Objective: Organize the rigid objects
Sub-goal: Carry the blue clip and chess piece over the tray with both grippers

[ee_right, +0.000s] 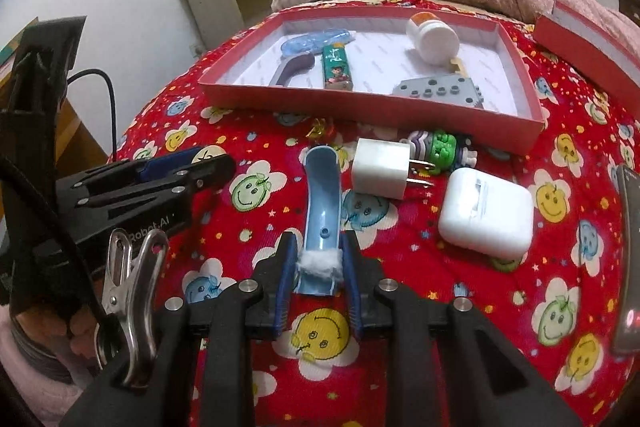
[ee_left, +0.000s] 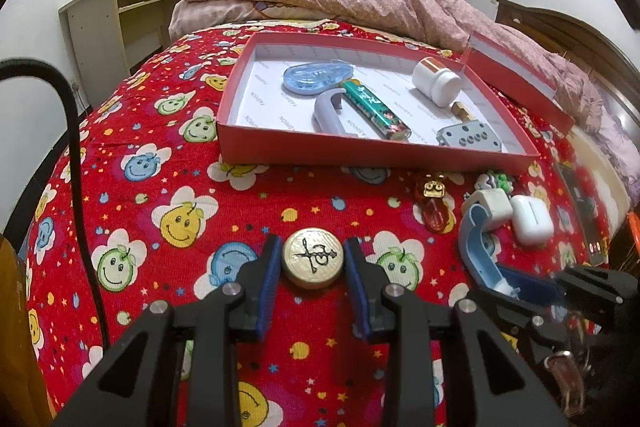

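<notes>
Right wrist: "Robot AI" printed on left claw (ee_right: 208, 163), straddling coin (ee_left: 313, 258), ungripped; right claw (ee_right: 319, 267) pinching blue handle (ee_right: 322, 203).

On the bedspread (ee_right: 460, 275), the plug (ee_right: 380, 167) lies left of the earbud case (ee_right: 486, 215); behind them sits the box (ee_right: 360, 99), holding a bottle (ee_right: 432, 37) and perhaps a lock plate (ee_right: 436, 89).
</notes>
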Available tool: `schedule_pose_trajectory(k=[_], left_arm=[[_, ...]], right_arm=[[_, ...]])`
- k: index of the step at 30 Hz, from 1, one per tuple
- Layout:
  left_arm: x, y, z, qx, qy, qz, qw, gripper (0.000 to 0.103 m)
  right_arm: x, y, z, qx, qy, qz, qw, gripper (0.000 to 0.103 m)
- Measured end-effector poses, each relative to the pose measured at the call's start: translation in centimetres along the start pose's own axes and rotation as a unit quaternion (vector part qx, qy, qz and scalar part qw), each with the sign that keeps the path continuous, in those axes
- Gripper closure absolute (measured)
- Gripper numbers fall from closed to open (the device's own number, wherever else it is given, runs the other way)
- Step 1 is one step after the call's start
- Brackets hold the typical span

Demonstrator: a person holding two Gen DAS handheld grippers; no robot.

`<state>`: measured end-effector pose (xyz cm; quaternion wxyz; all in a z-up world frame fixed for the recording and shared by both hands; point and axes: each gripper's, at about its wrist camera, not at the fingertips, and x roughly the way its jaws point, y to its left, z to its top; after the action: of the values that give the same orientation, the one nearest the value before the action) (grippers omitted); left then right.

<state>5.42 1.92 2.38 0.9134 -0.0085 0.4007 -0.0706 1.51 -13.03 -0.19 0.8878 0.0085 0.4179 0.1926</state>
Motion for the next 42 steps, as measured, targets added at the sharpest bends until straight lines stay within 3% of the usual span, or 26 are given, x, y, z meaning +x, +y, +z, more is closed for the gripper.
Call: schedule_pose_trajectory(k=[12,23,42], left_arm=[[-2.2,-0.1,1.4,-0.012,-0.015,-0.017,0.9997,0.070],[-2.9,0.0,3.5,-0.024,-0.018,-0.017,0.9994,0.070],[-1.2,-1.4,8.7,-0.003,-0.019,-0.016,0.9997,0.070]], right_arm=[[-1.9,-0.1,-0.1,0.003,-0.022,0.048,0.999,0.083],[-3.1,-1.5,0.4,0.024,-0.045,0.064,0.997,0.083],[-4.4,-4.6,3.9,0.036,-0.082,0.049,0.995,0.083]])
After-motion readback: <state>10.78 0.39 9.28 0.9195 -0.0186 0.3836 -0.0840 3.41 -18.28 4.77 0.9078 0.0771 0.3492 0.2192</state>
